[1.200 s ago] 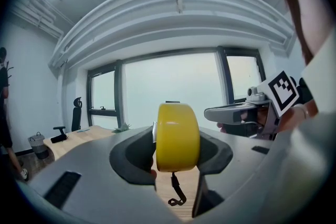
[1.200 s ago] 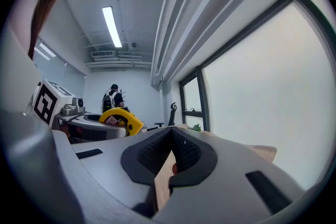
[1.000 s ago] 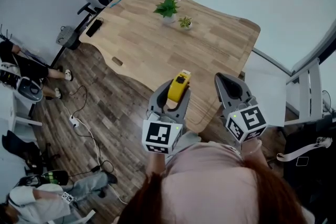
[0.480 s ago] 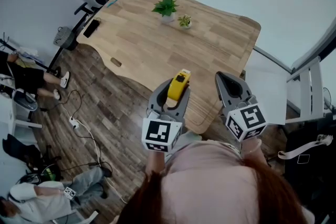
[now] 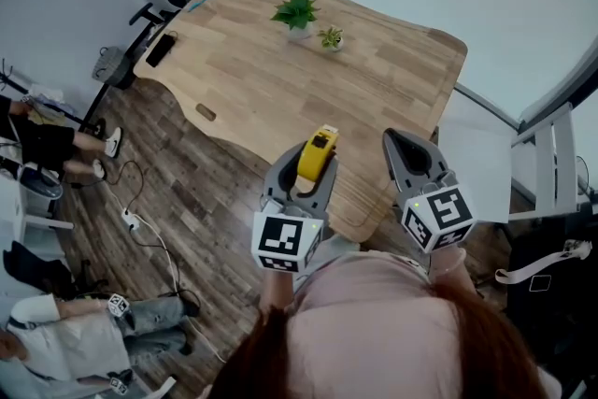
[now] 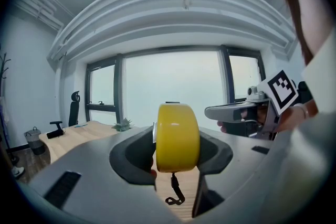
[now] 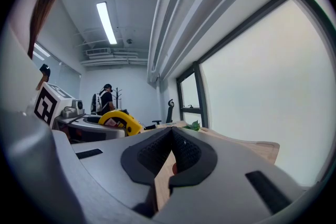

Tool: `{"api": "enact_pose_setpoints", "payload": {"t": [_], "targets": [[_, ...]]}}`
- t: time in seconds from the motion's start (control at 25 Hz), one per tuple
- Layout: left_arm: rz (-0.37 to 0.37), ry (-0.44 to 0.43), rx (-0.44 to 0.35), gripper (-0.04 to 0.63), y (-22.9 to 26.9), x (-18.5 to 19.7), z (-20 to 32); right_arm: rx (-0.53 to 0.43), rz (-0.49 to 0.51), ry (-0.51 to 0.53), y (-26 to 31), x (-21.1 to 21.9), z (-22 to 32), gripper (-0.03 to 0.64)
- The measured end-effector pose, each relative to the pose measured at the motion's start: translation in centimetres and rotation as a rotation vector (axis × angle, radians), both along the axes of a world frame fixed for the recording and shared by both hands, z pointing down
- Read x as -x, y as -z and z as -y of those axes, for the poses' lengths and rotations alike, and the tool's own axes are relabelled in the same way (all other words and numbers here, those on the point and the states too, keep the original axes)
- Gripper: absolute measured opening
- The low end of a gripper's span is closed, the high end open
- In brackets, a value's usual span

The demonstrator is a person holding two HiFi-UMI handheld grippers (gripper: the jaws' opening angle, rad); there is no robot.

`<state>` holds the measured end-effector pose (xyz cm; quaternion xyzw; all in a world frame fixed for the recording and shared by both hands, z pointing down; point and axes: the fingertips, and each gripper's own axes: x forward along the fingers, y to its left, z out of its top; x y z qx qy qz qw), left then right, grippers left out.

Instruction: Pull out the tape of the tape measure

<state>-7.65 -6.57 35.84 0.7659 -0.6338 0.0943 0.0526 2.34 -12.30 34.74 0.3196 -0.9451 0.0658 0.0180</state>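
Left gripper (image 5: 308, 171): jaws stand well apart and are clamped on the yellow tape measure (image 5: 318, 154), one pad on each flat side of the case. In the left gripper view (image 6: 176, 150) the tape measure (image 6: 177, 136) stands upright on its edge between the two dark pads, its rounded yellow rim facing the camera, filling the gap from pad to pad. A short black wrist strap (image 6: 175, 194) hangs loose below the case, between the jaws. Right gripper (image 5: 396, 141): jaws fully together, the ribbed pads meeting along their length in the right gripper view (image 7: 170, 152), with nothing gripped between them. It is held level beside the left gripper, on that gripper's right, apart from the tape measure and not touching it. From the right gripper view the tape measure (image 7: 118, 120) shows to the left of the closed jaws, seated in the other gripper. From the left gripper view the right gripper (image 6: 239, 112) shows to the right of the case, at about the same height. Both grippers are held in front of the person's chest, above the near edge of the wooden table (image 5: 280, 79). Beyond the jaw tips, at the table's far side, stand two small potted plants (image 5: 297, 14).
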Motion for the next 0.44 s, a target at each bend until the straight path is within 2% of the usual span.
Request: {"api": "enact_pose_setpoints", "payload": {"t": [0.44], "targets": [[-0.036, -0.028, -0.005, 0.173, 0.2, 0.2, 0.6, -0.001, -0.029, 0.015, -0.2, 1.6, 0.2, 0.000]]}}
